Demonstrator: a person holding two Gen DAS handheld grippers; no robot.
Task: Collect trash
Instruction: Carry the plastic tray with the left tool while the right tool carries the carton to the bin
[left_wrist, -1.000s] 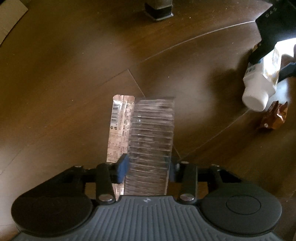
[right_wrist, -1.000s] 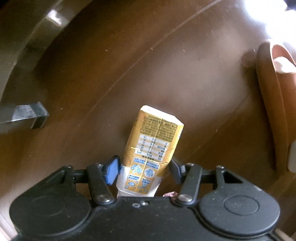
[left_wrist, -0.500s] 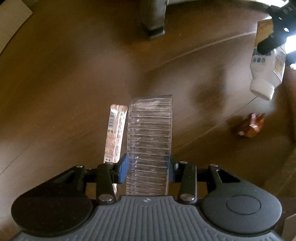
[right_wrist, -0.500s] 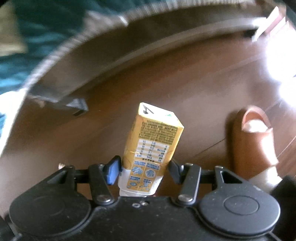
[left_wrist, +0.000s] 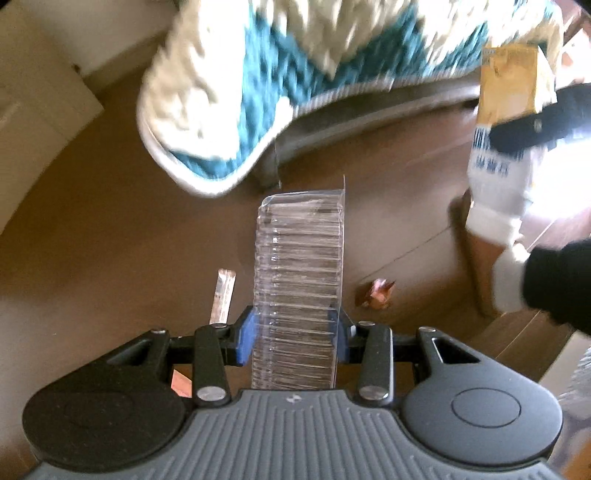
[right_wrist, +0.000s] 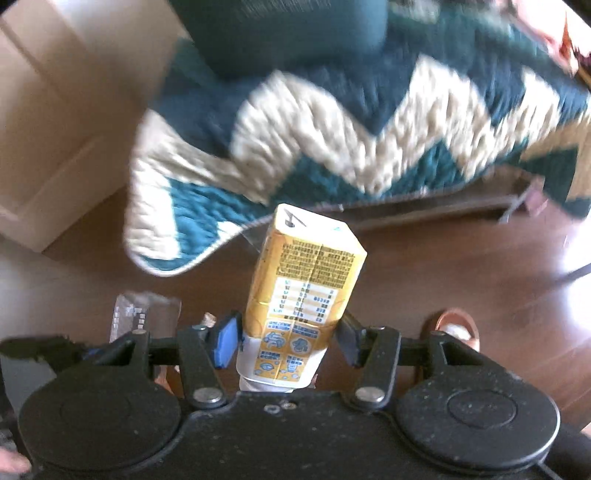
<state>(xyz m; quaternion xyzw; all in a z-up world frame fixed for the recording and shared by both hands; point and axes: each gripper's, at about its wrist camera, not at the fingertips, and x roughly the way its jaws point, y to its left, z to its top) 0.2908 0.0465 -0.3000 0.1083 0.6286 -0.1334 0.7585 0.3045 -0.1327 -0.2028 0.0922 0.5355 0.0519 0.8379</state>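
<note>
My left gripper (left_wrist: 293, 330) is shut on a clear ribbed plastic tray (left_wrist: 301, 266) and holds it well above the wooden floor. My right gripper (right_wrist: 286, 338) is shut on a yellow and white drink bottle (right_wrist: 303, 280), lifted off the floor; the bottle also shows in the left wrist view (left_wrist: 511, 122) at the upper right. A pinkish snack wrapper (left_wrist: 223, 295) and a brown crumpled wrapper (left_wrist: 376, 291) lie on the floor below the left gripper. The clear tray also shows in the right wrist view (right_wrist: 142, 314), low on the left.
A teal and cream zigzag blanket (left_wrist: 258, 85) hangs over a low piece of furniture ahead, seen also in the right wrist view (right_wrist: 332, 140). A pale cabinet (right_wrist: 55, 122) stands at the left. A brown slipper (right_wrist: 456, 326) lies on the floor at the right.
Both grippers have risen and tilted up with their loads, so the floor dropped away and the blanket came into view. The wrappers on the floor look smaller and farther.
</note>
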